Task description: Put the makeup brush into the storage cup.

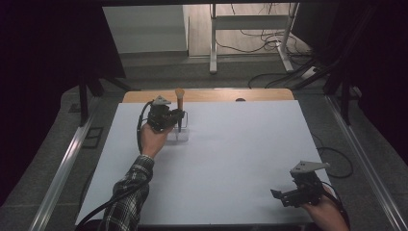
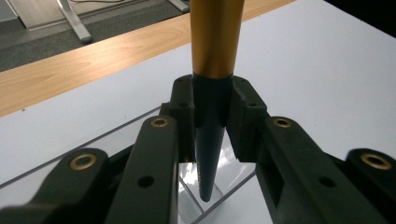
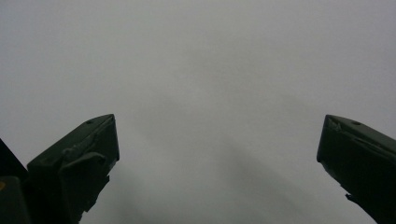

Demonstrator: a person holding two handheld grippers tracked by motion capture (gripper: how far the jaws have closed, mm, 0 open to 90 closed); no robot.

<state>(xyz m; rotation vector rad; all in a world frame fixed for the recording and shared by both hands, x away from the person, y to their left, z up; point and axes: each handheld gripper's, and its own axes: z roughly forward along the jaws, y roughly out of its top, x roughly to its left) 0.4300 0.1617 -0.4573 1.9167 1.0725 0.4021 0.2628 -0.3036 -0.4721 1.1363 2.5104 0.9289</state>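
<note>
1. The left gripper (image 1: 179, 117) is at the far left part of the white table (image 1: 240, 159). A hand in a checked sleeve (image 1: 130, 197) holds it.
2. Its two black jaws are squeezed tight on a pen (image 2: 212, 93). The pen has a gold top and a dark, pointed bottom.
3. The pen stands straight up. The jaws pinch it on the dark part, just under where the gold part ends.
4. The pen's tip points down into a clear box (image 1: 181, 132). The box sits on the table right under the left gripper. I cannot tell if the tip touches the bottom of the box.
5. The right gripper (image 1: 275, 194) is at the near right corner of the table, far away from the pen and the box.
6. Its jaws are wide apart with nothing between them. In the right gripper view they point at bare white table.
7. A strip of wood (image 1: 216, 95) runs along the far edge of the table, behind the pen.
</note>
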